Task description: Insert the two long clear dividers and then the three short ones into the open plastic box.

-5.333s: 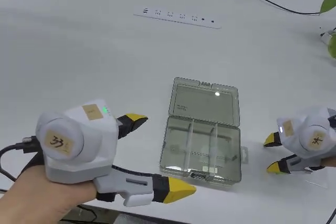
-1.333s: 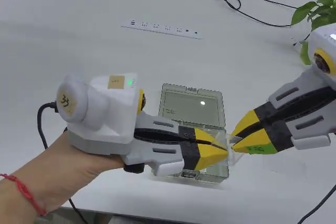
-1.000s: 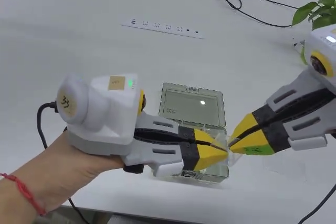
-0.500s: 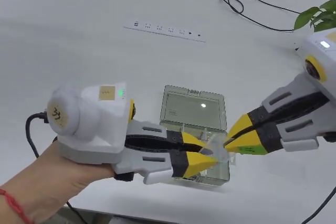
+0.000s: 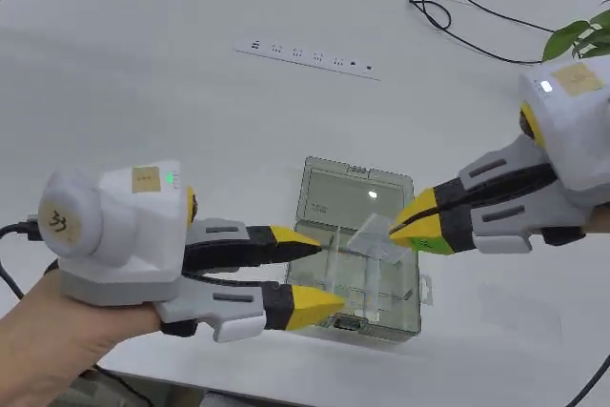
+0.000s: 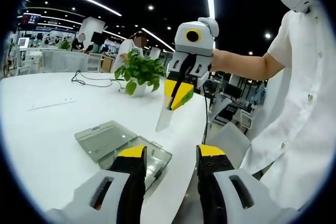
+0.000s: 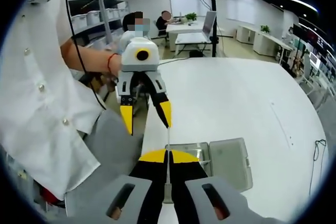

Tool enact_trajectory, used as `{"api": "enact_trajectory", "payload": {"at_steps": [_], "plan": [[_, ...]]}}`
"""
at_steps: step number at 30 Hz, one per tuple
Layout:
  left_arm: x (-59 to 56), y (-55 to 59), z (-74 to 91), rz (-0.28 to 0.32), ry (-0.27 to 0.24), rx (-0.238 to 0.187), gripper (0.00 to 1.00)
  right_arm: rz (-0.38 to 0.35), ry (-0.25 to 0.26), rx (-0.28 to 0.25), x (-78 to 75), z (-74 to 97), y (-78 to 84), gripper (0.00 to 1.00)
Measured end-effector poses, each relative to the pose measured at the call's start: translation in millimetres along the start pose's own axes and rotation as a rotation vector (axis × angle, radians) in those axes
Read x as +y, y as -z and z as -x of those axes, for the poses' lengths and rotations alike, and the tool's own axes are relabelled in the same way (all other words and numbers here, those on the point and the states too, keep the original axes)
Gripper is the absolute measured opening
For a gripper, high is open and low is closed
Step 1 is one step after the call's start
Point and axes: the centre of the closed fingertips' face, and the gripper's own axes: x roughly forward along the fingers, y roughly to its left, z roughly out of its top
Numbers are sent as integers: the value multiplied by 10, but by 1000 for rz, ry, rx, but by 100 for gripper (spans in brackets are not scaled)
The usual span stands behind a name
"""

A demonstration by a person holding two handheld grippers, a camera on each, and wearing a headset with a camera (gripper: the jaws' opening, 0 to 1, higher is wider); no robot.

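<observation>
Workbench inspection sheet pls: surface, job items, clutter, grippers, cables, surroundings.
Surface: white table, no spills or marks seen.
Job's things: plastic box with its lid laid open; one clear divider held in the air above it; the box's contents are hard to read.
Clutter: power strip on the far side.
Grippers: left gripper open, low by the box; right gripper shut on the clear divider.
Cables: black cable looped at the far right; cord at the left gripper's body.
Surroundings: potted plant on the table; open office with people behind.
</observation>
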Motion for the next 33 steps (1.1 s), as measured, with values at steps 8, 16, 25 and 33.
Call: {"api": "enact_trajectory", "payload": {"at_steps": [8, 16, 25, 33], "plan": [[189, 171, 92, 6, -81, 36, 53, -15, 27, 7, -212, -261, 126, 2], [303, 325, 137, 13, -139, 60, 75, -29, 29, 15, -354, -587, 332, 2], [350, 408, 172, 44, -166, 62, 88, -64, 33, -3, -457, -791, 463, 2], [358, 408, 164, 55, -171, 50, 97, -57, 29, -24, -492, -866, 487, 2]]}}
